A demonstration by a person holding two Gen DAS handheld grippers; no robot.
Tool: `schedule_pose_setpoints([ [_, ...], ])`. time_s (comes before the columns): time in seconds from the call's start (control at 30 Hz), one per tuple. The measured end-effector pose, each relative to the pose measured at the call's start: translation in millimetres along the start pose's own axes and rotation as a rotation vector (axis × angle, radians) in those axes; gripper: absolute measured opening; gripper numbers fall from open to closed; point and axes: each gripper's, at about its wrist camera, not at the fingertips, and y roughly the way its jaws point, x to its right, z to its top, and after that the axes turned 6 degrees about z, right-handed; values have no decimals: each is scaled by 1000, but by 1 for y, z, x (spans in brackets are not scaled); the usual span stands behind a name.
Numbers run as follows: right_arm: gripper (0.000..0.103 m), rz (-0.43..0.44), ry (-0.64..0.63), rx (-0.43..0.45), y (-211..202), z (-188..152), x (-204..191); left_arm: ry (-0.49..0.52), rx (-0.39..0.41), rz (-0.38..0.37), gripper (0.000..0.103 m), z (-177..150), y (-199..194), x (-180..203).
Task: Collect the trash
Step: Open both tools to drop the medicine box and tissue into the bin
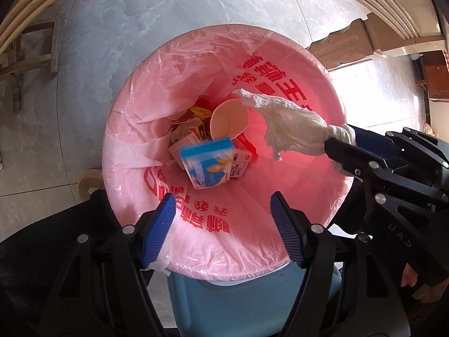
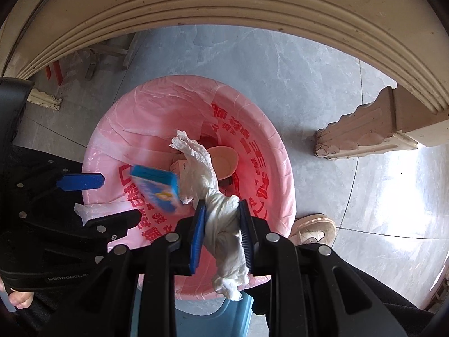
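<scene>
I'm looking almost straight down into the trash bin (image 1: 224,295), a blue bin lined with a pink bag (image 1: 157,90) that carries red printed characters; the bag's edge is folded out over the rim. My left gripper (image 1: 223,212) hangs over the near side of the opening with its blue ribbed pads spread wide and nothing between them. Just beyond it, inside the mouth of the bag, I see a blue carton (image 1: 207,164), motion-blurred and tilted, clear of both pads and touching neither. From the right wrist view the same carton (image 2: 155,186) sits in the air between the left gripper's parted fingers (image 2: 81,181) and my right tool, above the bag's printed wall.

My right gripper (image 2: 221,233) is clenched on a crumpled white tissue (image 2: 221,224); the wad is pinched at its middle between the two blue pads, with one loose end trailing up over the bin's opening and the other hanging below the pads. In the left view that tissue (image 1: 286,123) reaches out over the bag from the right gripper's tips.

Down at the bottom of the bag lie a paper cup (image 1: 230,119) on its side, small yellow boxes (image 1: 193,129) and other packaging. The bin stands on grey floor tiles (image 2: 294,64), near a cream table edge (image 2: 224,8), with a beige shoe (image 2: 314,227) just beside the bin
</scene>
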Motion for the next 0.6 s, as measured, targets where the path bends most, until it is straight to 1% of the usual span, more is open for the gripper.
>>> schedule_pose_setpoints([
  [0.03,25,-2,-1,-2,1,0,0,2,3,16,73,0,0,1],
  [0.07,30,-9,-4,-3,2,0,-1,5,10,33,74,-1,0,2],
  [0.13,36,-23,-18,-4,2,0,-4,2,18,60,78,-1,-1,2],
  [0.23,39,-25,-24,-10,5,0,-5,-24,19,47,79,0,-2,-2],
  [0.3,40,-34,-26,-17,7,0,-6,-41,23,56,79,0,-2,-5],
  [0.37,46,-39,-22,-17,8,0,-6,-41,26,72,80,0,-2,-6],
  [0.47,46,-43,-23,-14,7,-1,-6,-40,36,81,80,-1,-4,-4],
  [0.6,46,-45,-16,-14,7,-1,-5,-40,33,69,80,0,-4,-4],
])
